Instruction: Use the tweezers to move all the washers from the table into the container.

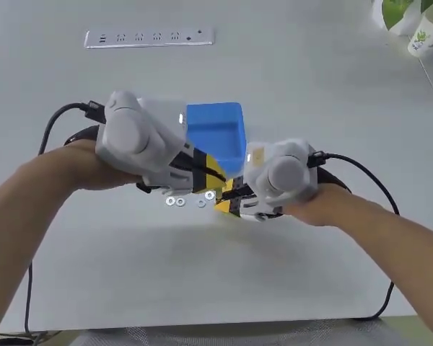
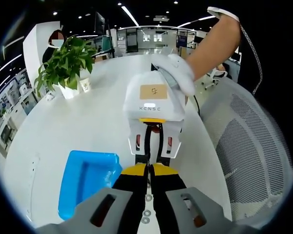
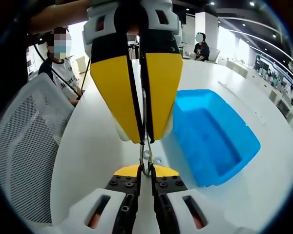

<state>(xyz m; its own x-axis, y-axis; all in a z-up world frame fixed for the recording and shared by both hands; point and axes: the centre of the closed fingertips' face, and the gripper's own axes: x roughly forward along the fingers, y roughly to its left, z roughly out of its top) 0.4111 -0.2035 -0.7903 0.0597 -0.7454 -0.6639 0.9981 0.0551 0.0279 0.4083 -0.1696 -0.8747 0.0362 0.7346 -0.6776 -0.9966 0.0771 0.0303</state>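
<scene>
Washers (image 1: 181,202) on the desk (image 1: 202,274), between two facing hand-held grippers.
Both the left hand-held gripper (image 3: 145,139) and right hand-held gripper (image 3: 145,170) appear clamped on the thin tweezers (image 3: 145,122); best lower the tips flat and pinch one rim. The blue container (image 1: 224,133) sits just behind: clear its near wall; bare desk beyond.

Head view: high and behind both grippers, looking steeply down on the bench (image 1: 289,79). Left gripper view: low over the bench, facing the right gripper (image 2: 149,157) at close range. Right gripper view: opposite heading, with the left gripper (image 3: 145,137) nearer still. All three views share the blue container (image 1: 220,133).
</scene>
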